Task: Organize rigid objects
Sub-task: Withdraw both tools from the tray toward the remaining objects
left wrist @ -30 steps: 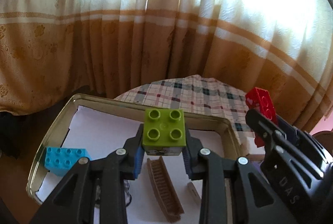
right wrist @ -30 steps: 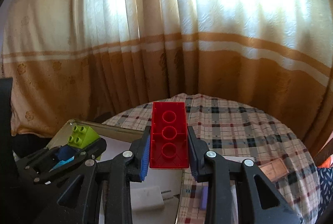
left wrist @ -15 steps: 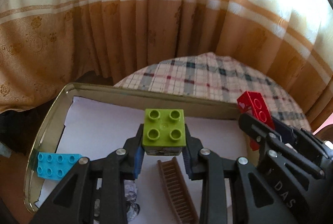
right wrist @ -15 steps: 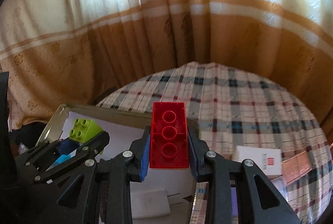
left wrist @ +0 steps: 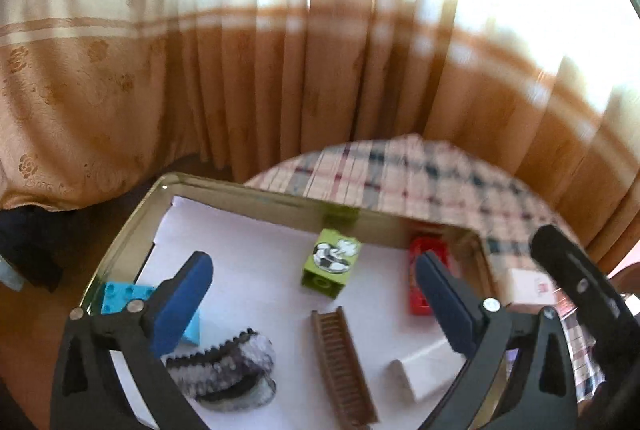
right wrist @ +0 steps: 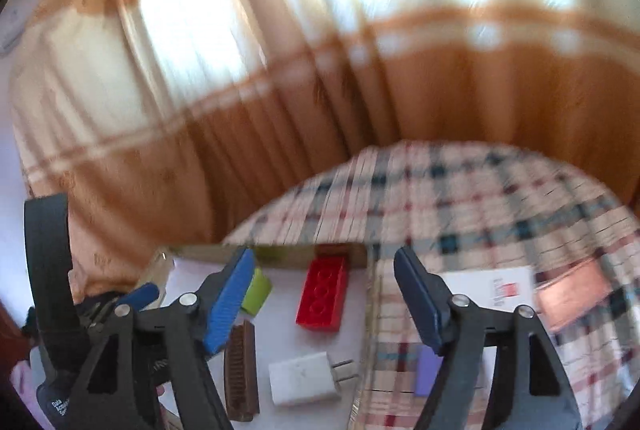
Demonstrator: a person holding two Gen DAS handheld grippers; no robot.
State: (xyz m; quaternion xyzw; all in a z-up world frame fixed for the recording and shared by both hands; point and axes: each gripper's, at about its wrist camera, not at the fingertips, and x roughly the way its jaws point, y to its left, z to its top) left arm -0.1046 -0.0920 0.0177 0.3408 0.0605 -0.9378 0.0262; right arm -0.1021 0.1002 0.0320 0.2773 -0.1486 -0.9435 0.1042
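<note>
Tray [left wrist: 120, 242] w/ green brick [left wrist: 331, 264], red brick [right wrist: 322, 296].

Backlit curtain [left wrist: 280, 70] glare, motion blur, fisheye-dark corners

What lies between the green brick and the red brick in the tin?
Nothing: only bare white liner separates the green brick from the red brick, clearest in the left wrist view.

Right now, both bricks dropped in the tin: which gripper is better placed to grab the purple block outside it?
Right. The purple block lies on the checked cloth just under the open right gripper, outside the tin. The open left gripper hangs over the tin's interior, farther off.
</note>
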